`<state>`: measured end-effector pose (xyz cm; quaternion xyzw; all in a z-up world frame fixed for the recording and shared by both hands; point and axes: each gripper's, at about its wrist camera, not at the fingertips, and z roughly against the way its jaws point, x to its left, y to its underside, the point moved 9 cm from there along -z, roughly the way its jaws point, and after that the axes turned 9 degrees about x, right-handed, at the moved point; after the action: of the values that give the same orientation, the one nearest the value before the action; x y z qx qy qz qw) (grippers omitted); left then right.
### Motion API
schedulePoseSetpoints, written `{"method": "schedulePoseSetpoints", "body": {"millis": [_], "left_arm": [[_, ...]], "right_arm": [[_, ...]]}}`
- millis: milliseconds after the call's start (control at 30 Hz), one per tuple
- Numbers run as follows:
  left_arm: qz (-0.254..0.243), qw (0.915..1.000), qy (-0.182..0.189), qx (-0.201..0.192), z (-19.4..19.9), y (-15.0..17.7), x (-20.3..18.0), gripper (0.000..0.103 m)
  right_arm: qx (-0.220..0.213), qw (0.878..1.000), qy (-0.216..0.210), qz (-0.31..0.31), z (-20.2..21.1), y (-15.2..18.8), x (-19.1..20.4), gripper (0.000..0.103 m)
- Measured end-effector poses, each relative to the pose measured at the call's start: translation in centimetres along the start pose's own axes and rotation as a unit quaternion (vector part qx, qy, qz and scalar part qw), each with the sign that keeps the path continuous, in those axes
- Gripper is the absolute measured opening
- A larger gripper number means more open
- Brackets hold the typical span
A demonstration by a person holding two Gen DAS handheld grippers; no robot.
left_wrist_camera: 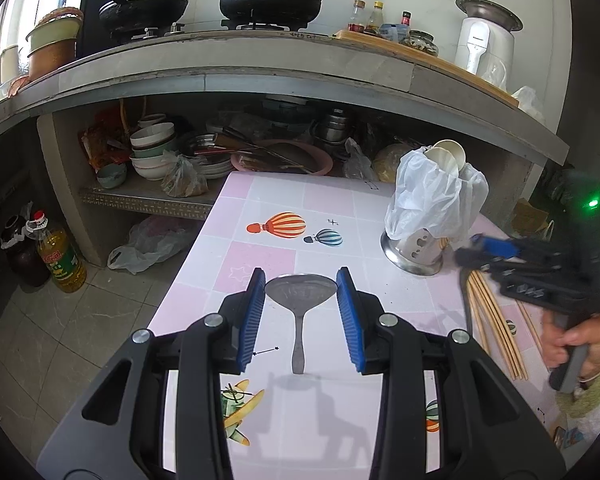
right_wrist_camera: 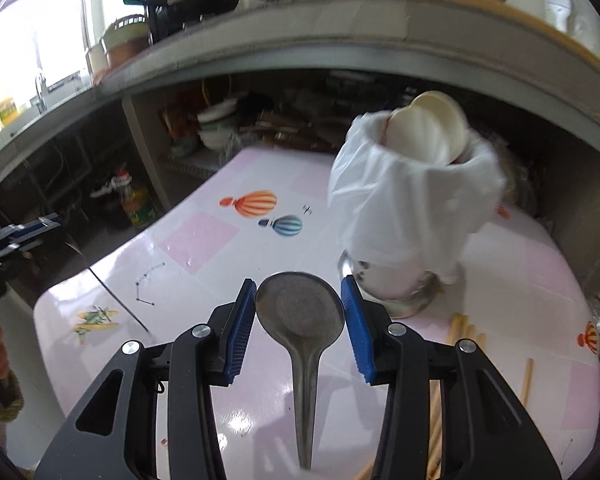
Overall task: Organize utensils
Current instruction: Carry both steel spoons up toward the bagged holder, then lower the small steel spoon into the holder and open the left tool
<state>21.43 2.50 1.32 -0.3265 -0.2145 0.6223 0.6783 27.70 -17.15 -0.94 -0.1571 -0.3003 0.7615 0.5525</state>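
- Table: pink patterned top. The steel utensil holder stands at its far right, draped in a white plastic bag, with pale spoons sticking out of the top.
- Chopsticks: loose bundle lying flat on the table, near-right of the holder, long axis running near-to-far.
- Right gripper: holds a metal spoon by the bowl, blue pads against both bowl edges, at a middling width. Handle runs back toward the camera, so the long axis lies along the fingers.
- Key relation: the holder sits just ahead and right of the right gripper's tip, and its mouth is higher than the spoon. My read is that the spoon has to go up and over the bag rim, then tip in. The right-wrist frame is motion-blurred around the bag, so clearance is hard to judge.
- Right hand: gripper pitched down over the right table edge, much nearer the holder than the left.
- Left gripper: a second spoon sits between its pads, also at a middling width. Bowl is forward, handle back. Pitched down over the table's near-middle.
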Motion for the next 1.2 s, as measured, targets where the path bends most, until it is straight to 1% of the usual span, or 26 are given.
{"method": "schedulePoseSetpoints", "body": {"millis": [167,267,533,667,733,900,1067,1200], "left_arm": [[-0.004,1.0000,0.000,0.001,0.0,0.1,-0.4,0.035],[-0.005,1.0000,0.000,0.000,0.0,0.0,-0.5,0.035],[-0.004,1.0000,0.004,0.002,0.0,-0.2,-0.9,0.035],[-0.014,0.9998,0.010,-0.001,0.1,-1.3,-1.9,0.035],[-0.023,0.9996,0.016,-0.006,0.4,-2.2,-2.6,0.035],[-0.052,0.9976,0.034,-0.031,1.4,-6.1,-5.5,0.035],[-0.088,0.9922,0.049,-0.074,3.1,-11.3,-9.5,0.035],[-0.102,0.9866,0.074,-0.104,4.2,-15.7,-12.8,0.035]], "right_arm": [[-0.032,0.999,0.003,-0.020,3.4,0.1,-1.2,0.043],[-0.043,0.999,0.004,-0.031,4.7,0.0,-1.9,0.043],[-0.069,0.996,0.008,-0.055,7.0,0.1,-3.3,0.043],[-0.080,0.994,0.007,-0.071,8.3,0.3,-4.1,0.043],[-0.085,0.993,0.003,-0.081,8.9,0.3,-4.6,0.043],[-0.099,0.990,-0.003,-0.101,10.4,0.6,-5.7,0.043],[-0.109,0.988,-0.010,-0.111,11.2,1.0,-6.6,0.043],[-0.114,0.986,-0.016,-0.117,11.6,1.4,-7.3,0.043]]}}
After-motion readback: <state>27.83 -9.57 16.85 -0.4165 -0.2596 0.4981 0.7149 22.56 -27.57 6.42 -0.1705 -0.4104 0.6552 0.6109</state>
